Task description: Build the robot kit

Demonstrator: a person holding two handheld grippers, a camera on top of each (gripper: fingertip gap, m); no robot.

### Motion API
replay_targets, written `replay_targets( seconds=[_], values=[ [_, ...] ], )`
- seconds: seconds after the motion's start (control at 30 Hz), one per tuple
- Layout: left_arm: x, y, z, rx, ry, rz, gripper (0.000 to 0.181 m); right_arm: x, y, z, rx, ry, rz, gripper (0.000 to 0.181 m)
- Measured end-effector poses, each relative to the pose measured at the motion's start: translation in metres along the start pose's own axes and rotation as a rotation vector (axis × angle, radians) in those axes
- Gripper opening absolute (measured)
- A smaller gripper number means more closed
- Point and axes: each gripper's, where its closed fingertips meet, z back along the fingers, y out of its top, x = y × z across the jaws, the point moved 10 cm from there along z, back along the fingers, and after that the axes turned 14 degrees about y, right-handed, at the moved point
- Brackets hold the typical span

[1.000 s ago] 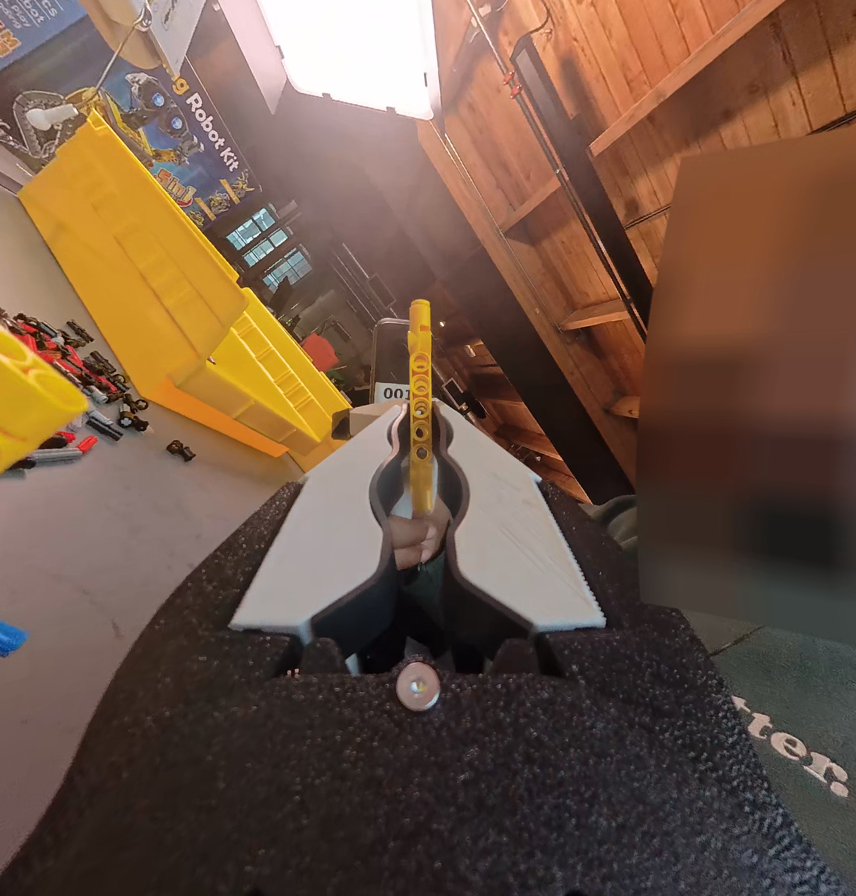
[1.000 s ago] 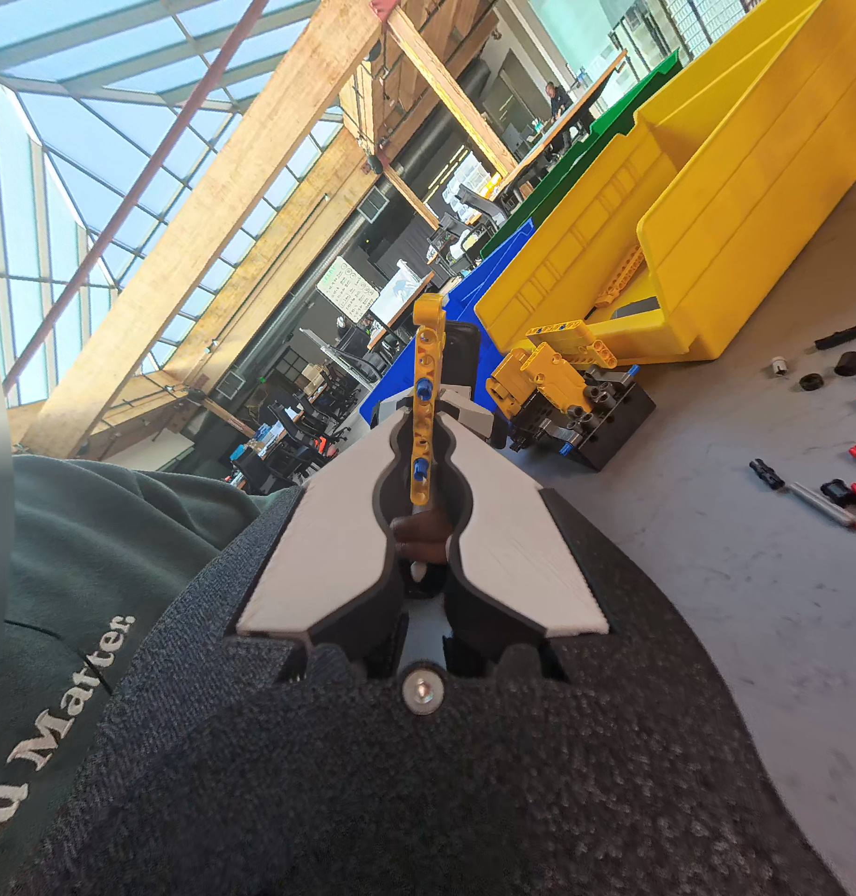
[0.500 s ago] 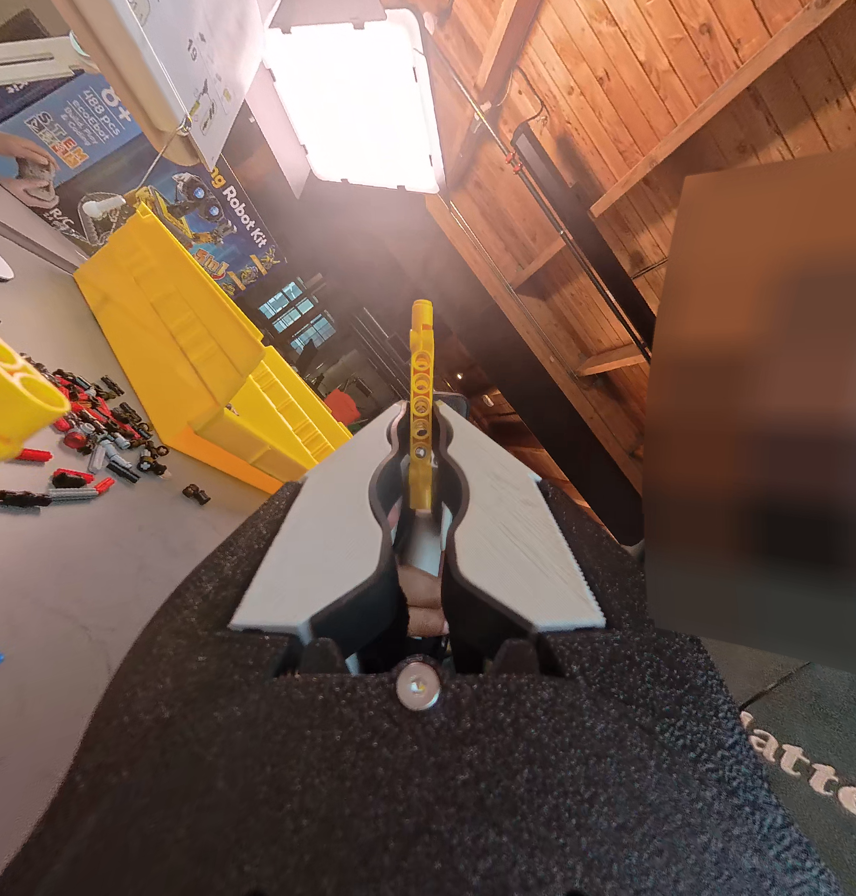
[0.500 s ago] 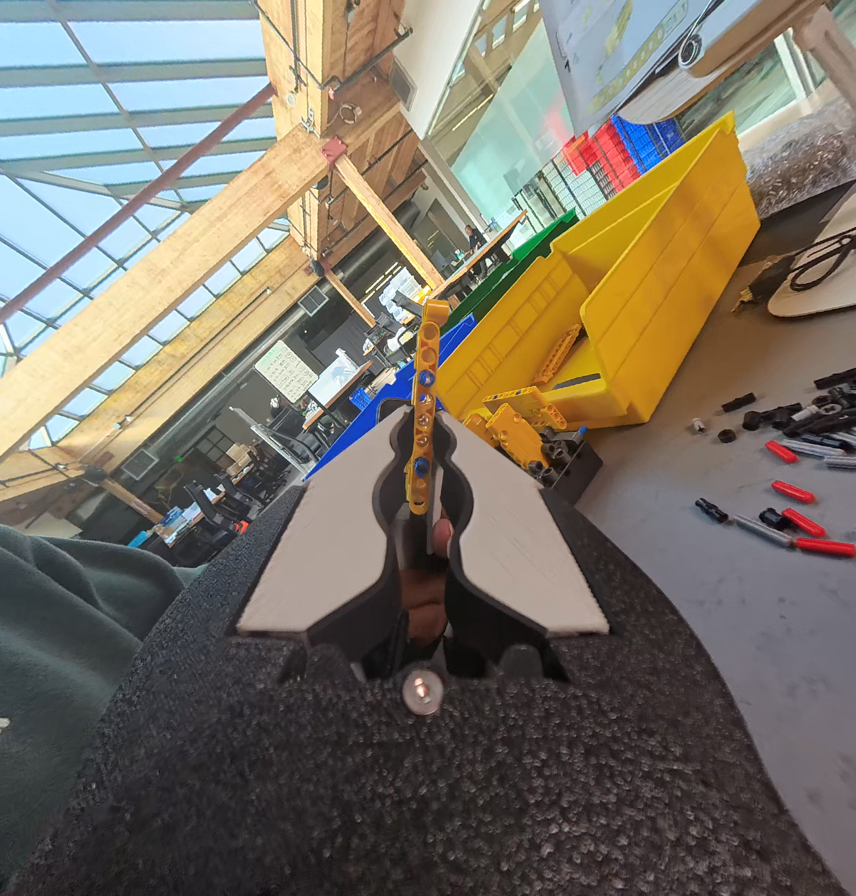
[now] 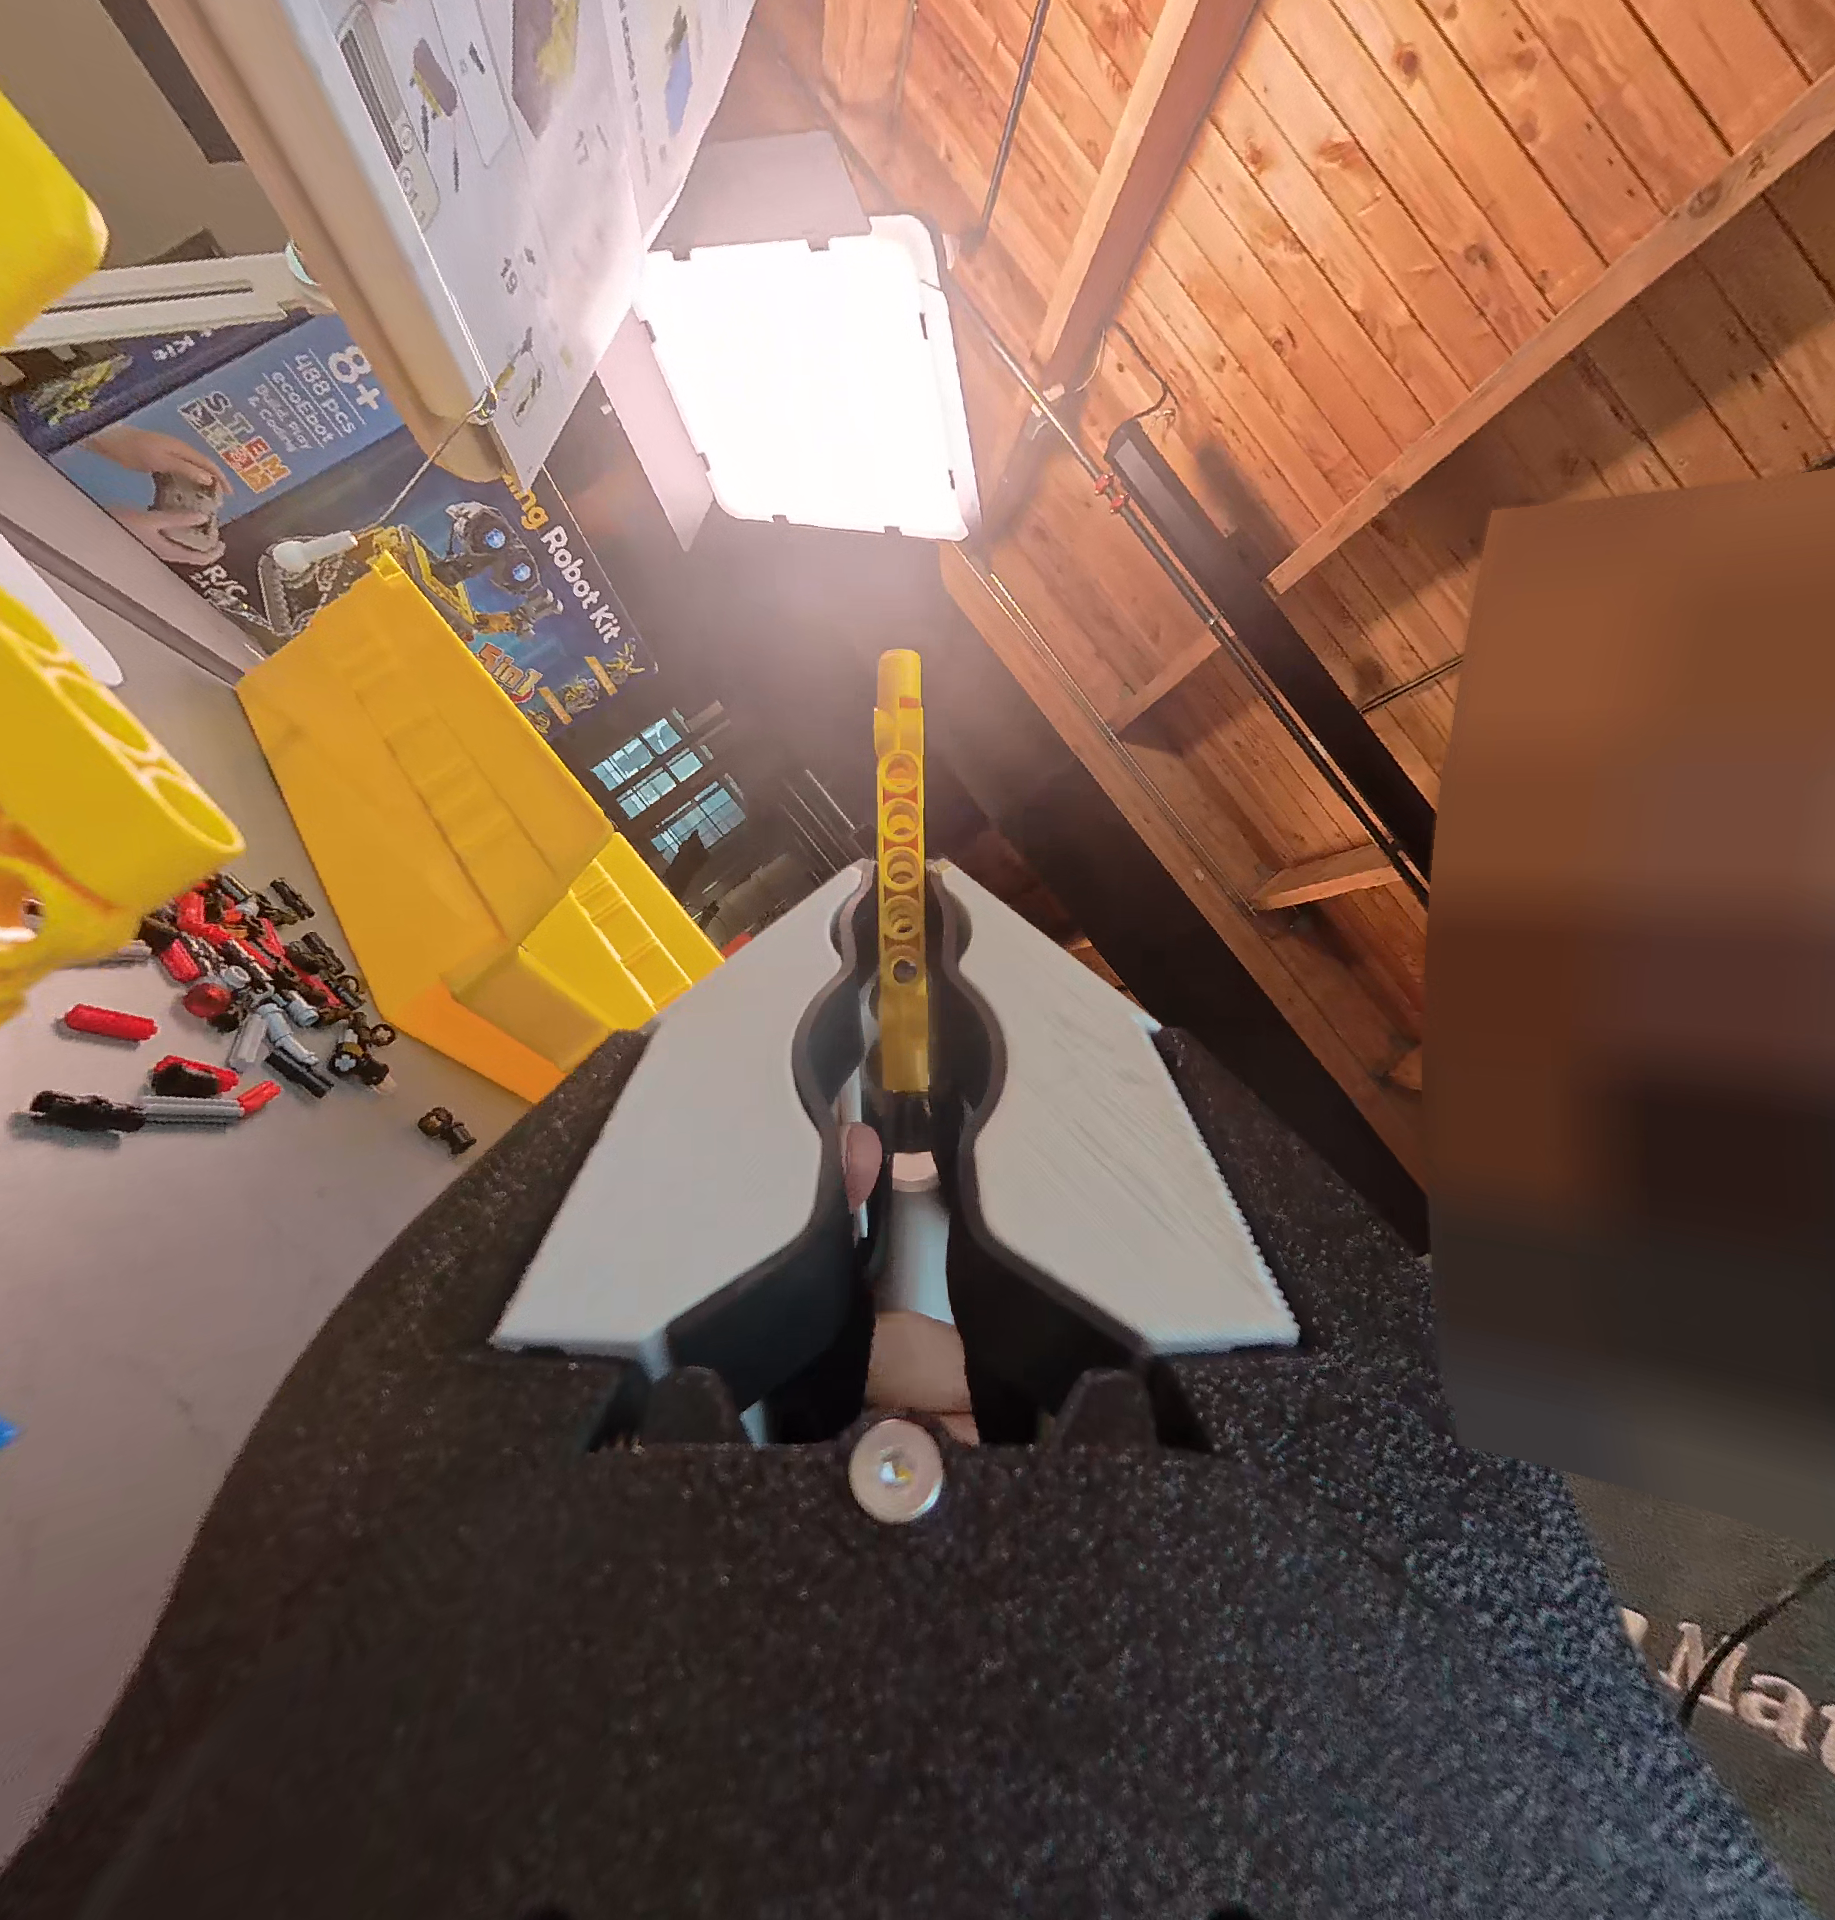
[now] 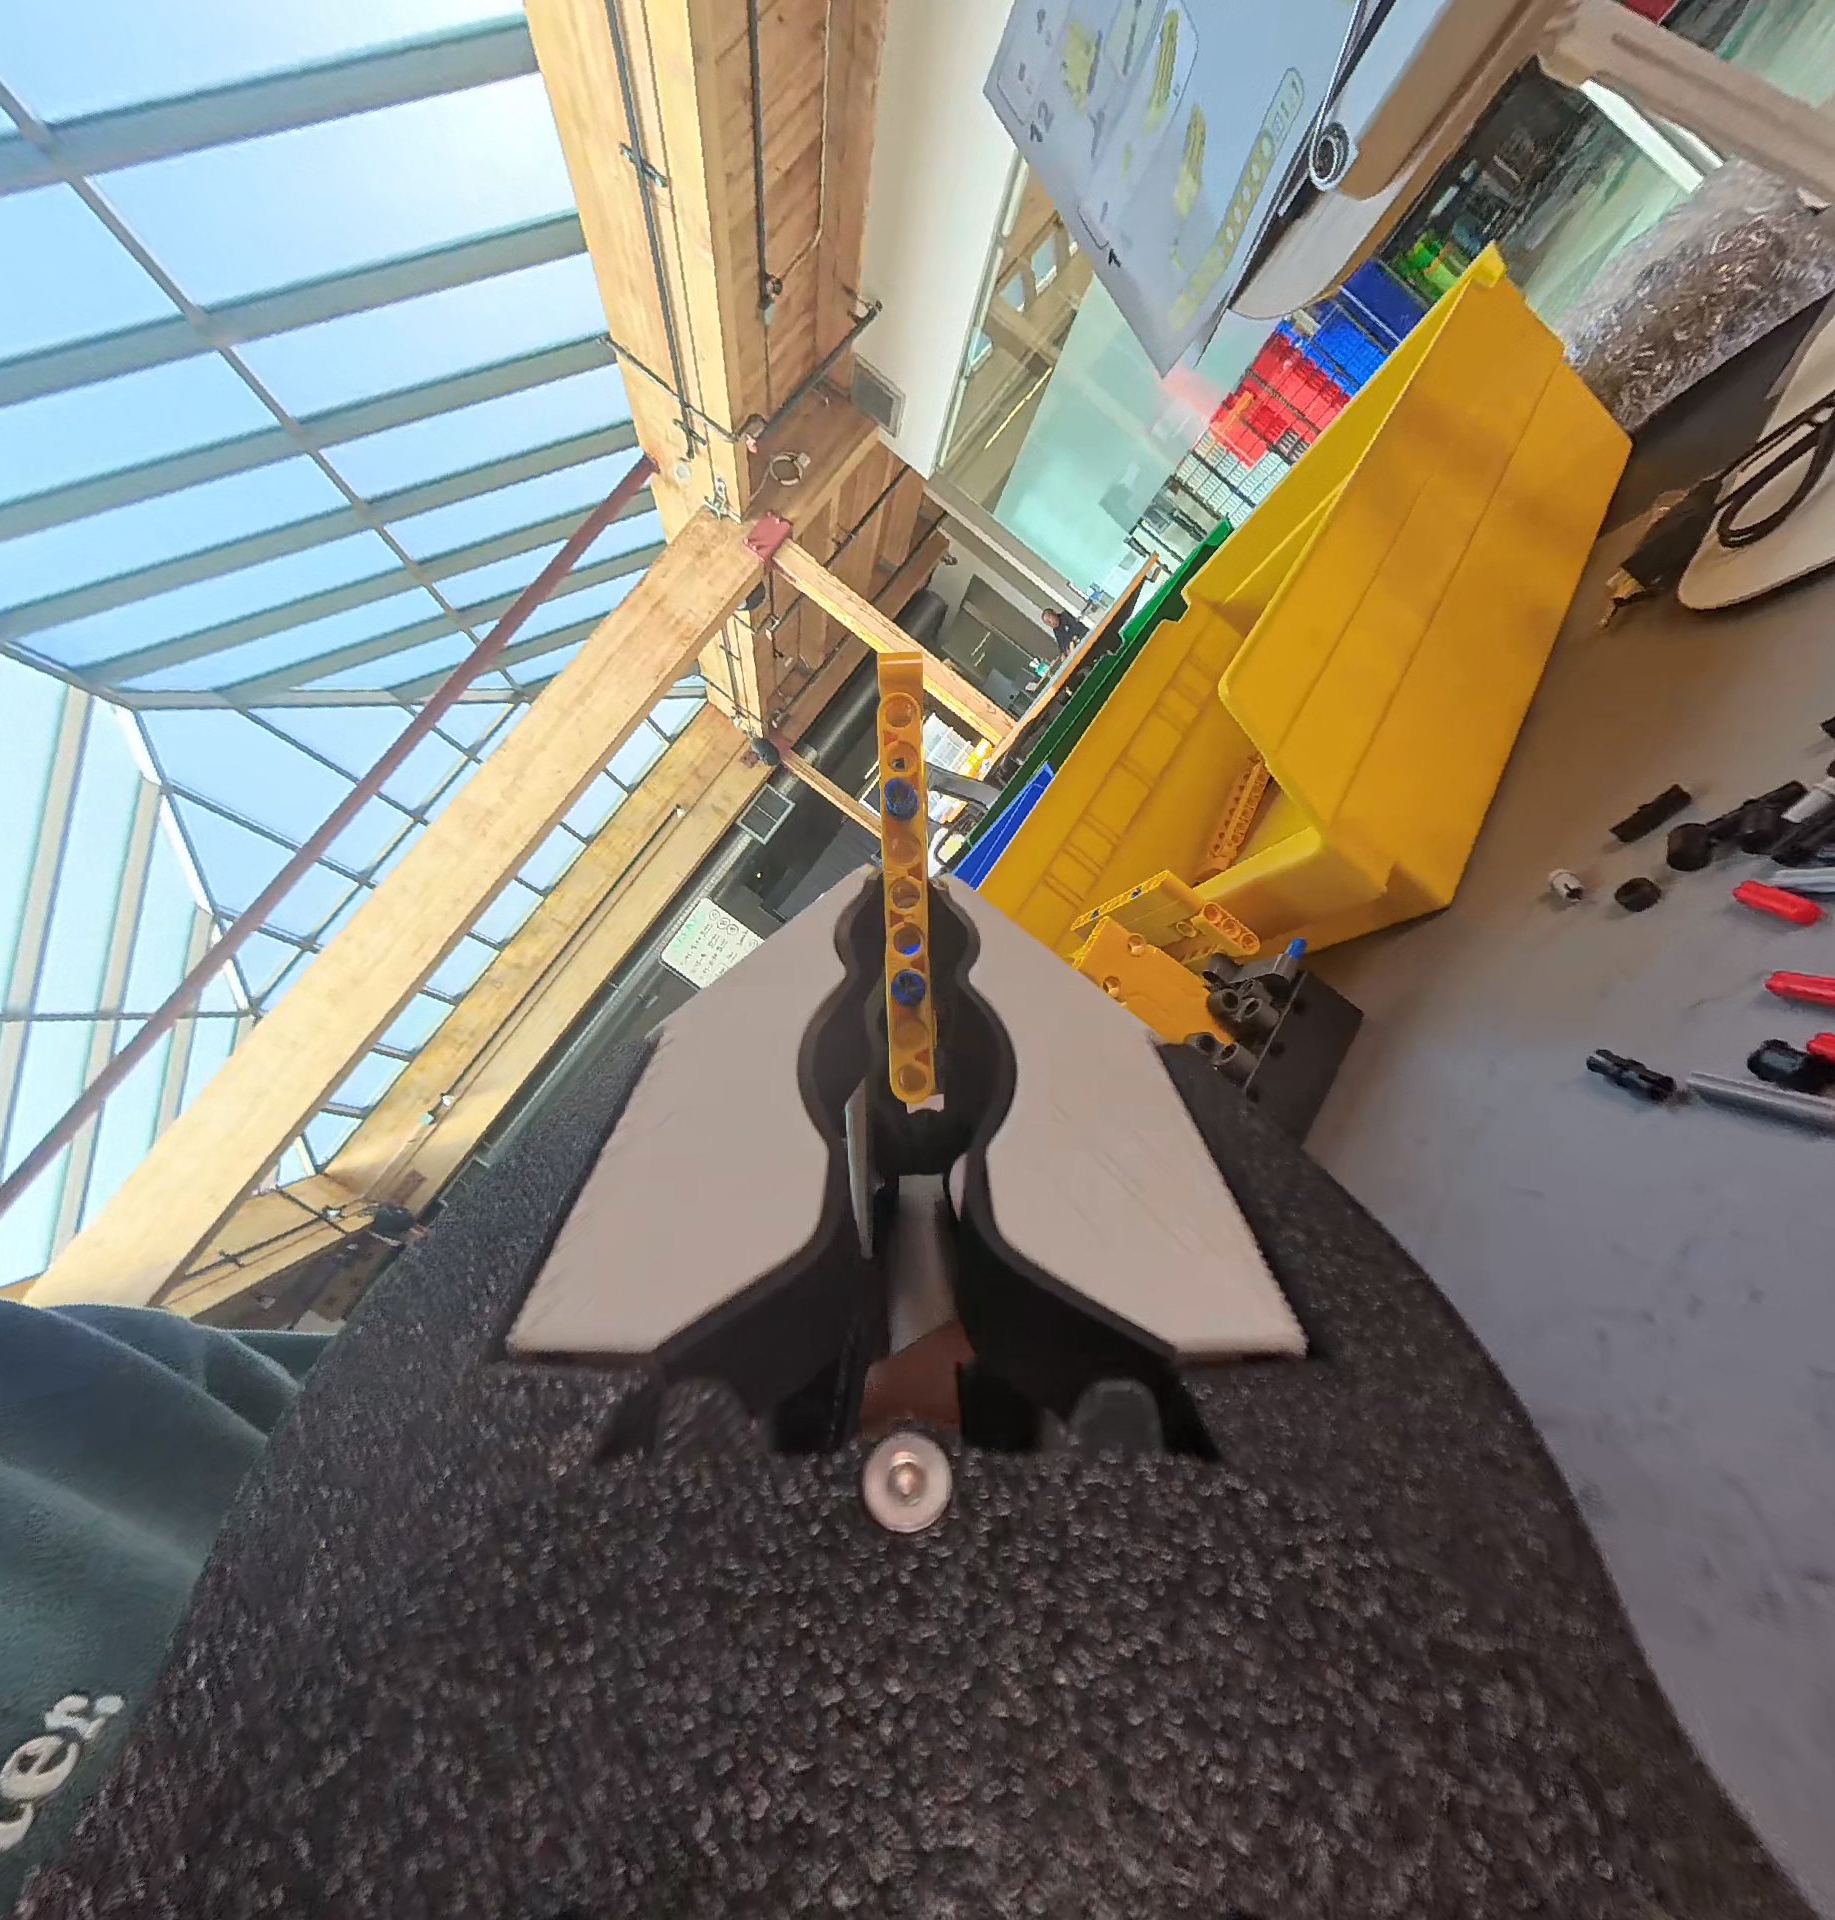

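1. The left gripper [image 5: 900,914] jaws are clamping a yellow holed beam [image 5: 900,831], pointing upward; view tilting up since a second ago.
2. The right gripper [image 6: 908,914] jaws are pinching a yellow beam with blue pins [image 6: 905,883]; yellow bins [image 6: 1412,644] lying right of them on the surface [image 6: 1567,1299].

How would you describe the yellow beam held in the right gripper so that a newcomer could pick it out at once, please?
Start at the big yellow plastic bins on the grey table, then look to the right gripper beside them. Clamped upright between its grey fingers is a long yellow perforated building beam. Unlike the left gripper's beam, it carries two blue pins.
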Motion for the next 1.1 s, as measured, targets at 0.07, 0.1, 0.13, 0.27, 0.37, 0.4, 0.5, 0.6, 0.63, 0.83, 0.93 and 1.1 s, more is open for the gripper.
replay_targets(
  seconds=[0.07, 0.1, 0.13, 0.27, 0.37, 0.4, 0.5, 0.6, 0.63, 0.83, 0.93, 1.1],
  values=[
    [0.000, -0.001, -0.001, 0.030, 0.007, -0.005, 0.006, 0.003, -0.001, 0.000, 0.041, 0.017, -0.054, 0.005],
    [0.000, -0.002, -0.001, 0.038, 0.006, -0.004, 0.006, 0.003, -0.001, -0.001, 0.052, 0.024, -0.069, 0.005],
    [0.000, -0.002, -0.001, 0.041, 0.003, 0.006, 0.006, 0.003, -0.001, -0.001, 0.044, 0.020, -0.042, 0.005],
    [0.002, -0.001, 0.000, 0.045, 0.018, -0.009, 0.007, 0.001, 0.001, -0.003, -0.011, -0.006, 0.097, 0.005],
    [0.005, 0.001, 0.000, 0.026, 0.011, -0.052, 0.006, -0.001, 0.002, -0.003, -0.031, 0.025, 0.100, 0.005],
    [0.007, 0.003, 0.000, 0.016, 0.004, -0.078, 0.006, -0.002, 0.002, -0.003, -0.030, 0.037, 0.087, 0.005],
    [0.005, 0.004, 0.000, -0.014, 0.009, -0.056, 0.006, 0.002, 0.003, -0.001, -0.032, 0.047, 0.049, 0.005],
    [0.004, 0.004, 0.001, -0.013, -0.039, 0.030, 0.006, -0.003, 0.004, -0.004, -0.079, 0.050, 0.114, 0.005],
    [0.002, 0.004, 0.001, -0.013, -0.042, 0.048, 0.005, -0.002, 0.004, -0.005, -0.088, 0.042, 0.110, 0.005],
    [0.001, 0.004, -0.001, -0.037, -0.095, 0.081, 0.006, -0.008, 0.006, -0.005, -0.099, 0.018, 0.168, 0.005],
    [0.001, 0.002, -0.001, -0.042, -0.096, 0.091, 0.006, -0.010, 0.006, -0.004, -0.106, 0.000, 0.186, 0.005],
    [-0.001, 0.002, -0.001, -0.035, -0.076, 0.061, 0.006, -0.009, 0.005, -0.002, -0.093, -0.027, 0.154, 0.005]
  ],
)
